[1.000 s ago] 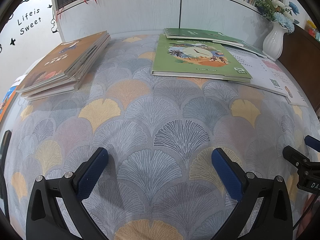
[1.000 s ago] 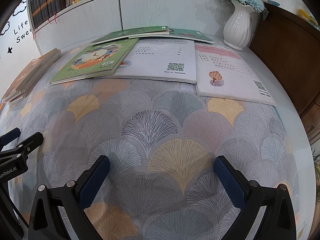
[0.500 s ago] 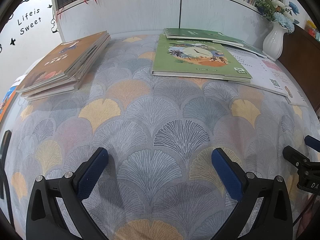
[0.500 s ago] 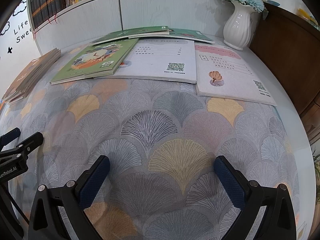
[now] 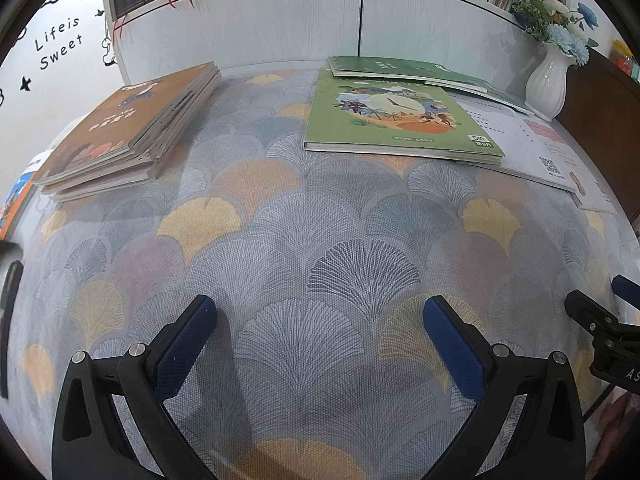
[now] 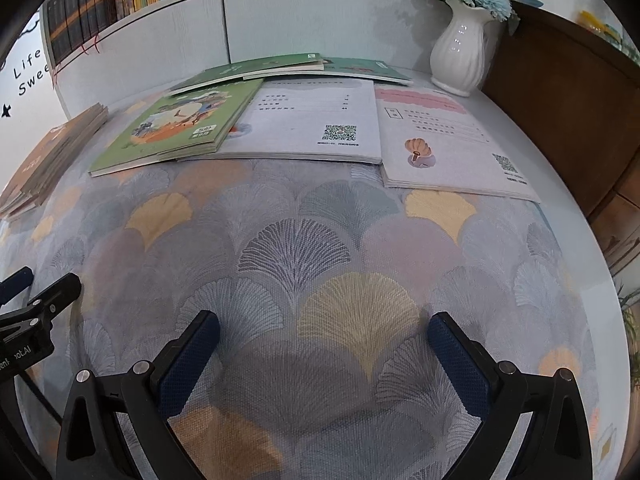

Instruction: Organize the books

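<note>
— Books: where are they seen?
— A brown stack [image 5: 128, 128] is laid at the surface's [image 5: 320, 240] far left; green book [image 5: 396, 120] and white booklets [image 6: 312, 120] are spread far right.
— And the tongs?
— Left tongs [image 5: 320, 320] and right tongs [image 6: 324, 332] are held spread wide, nothing gripped.

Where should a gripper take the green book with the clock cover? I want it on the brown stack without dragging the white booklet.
Probably at the green book's near-left corner, coming in low from the front: it lies flat, and only that end rests on bare tablecloth, clear of the white booklet.
</note>
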`<action>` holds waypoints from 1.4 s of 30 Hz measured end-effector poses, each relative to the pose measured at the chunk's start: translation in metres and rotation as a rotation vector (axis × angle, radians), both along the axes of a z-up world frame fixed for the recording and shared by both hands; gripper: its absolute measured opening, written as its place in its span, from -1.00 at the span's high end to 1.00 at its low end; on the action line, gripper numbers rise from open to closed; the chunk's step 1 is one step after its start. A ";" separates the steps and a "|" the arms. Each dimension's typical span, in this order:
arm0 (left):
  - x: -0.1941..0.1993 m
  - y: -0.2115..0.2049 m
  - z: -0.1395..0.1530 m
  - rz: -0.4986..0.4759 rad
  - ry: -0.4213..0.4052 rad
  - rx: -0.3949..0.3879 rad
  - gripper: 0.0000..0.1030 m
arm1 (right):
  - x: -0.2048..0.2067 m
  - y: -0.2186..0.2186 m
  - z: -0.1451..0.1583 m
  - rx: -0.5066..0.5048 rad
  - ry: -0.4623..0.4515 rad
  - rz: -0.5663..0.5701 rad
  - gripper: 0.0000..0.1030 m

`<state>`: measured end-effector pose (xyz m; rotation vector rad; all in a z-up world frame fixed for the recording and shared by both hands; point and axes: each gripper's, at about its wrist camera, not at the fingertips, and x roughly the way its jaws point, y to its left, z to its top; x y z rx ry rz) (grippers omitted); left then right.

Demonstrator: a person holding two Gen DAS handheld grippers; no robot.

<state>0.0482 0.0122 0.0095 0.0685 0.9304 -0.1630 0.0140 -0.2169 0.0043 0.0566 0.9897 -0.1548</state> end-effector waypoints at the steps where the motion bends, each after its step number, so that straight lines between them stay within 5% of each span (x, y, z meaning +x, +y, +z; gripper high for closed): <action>1: 0.000 -0.001 0.000 0.000 -0.001 0.003 -1.00 | 0.000 0.000 0.000 0.003 -0.001 0.001 -1.00; 42: 0.001 -0.001 -0.001 -0.001 -0.001 -0.002 -1.00 | -0.005 0.002 -0.002 0.034 -0.013 0.003 -1.00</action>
